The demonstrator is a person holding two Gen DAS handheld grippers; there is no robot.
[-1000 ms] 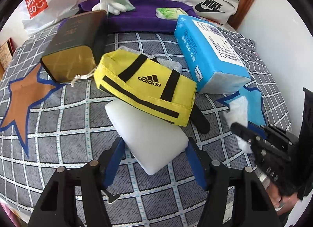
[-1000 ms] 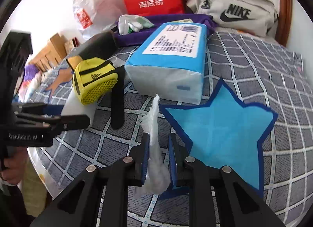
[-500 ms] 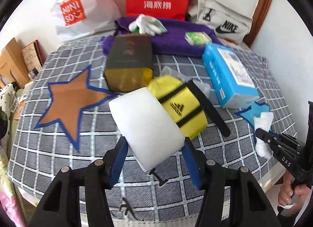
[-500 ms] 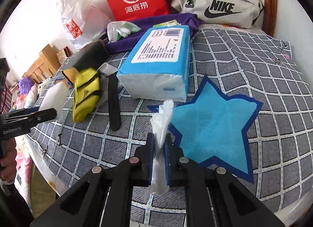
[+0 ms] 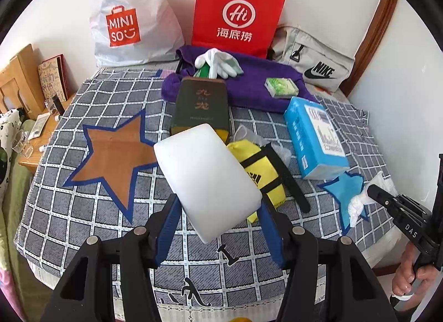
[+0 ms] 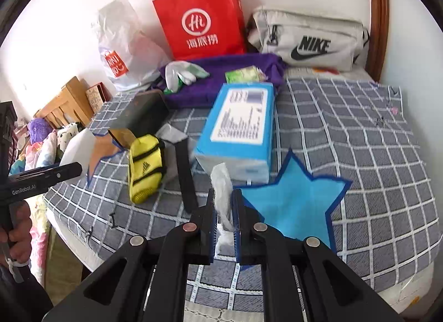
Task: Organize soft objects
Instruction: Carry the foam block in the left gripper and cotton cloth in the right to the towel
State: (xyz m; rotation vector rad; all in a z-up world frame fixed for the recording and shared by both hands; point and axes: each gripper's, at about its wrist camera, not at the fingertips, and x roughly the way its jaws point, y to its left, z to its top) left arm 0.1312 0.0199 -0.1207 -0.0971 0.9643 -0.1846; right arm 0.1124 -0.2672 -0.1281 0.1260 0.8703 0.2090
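Where readable: red bag (image 5: 237, 11) "Hi", grey pouch (image 6: 310, 40) "NIKE".

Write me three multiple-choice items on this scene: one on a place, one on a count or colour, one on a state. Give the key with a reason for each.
1. Where does the yellow pouch lie?
A. on the blue star patch
B. on the checked cover, left of the blue tissue pack
C. inside the red paper bag

2. How many star patches show on the checked cover in the left wrist view?
A. one
B. two
C. four

3. What is the state of the right gripper?
A. shut on the crumpled white plastic bag
B. open and empty
C. shut on the yellow pouch

Key: 1 B, the pouch lies on the grid cloth beside the black strap, left of the pack. 2 B, a brown star and a blue star show. 3 A, the bag stands pinched between both fingers, while the left gripper clamps the white foam block.
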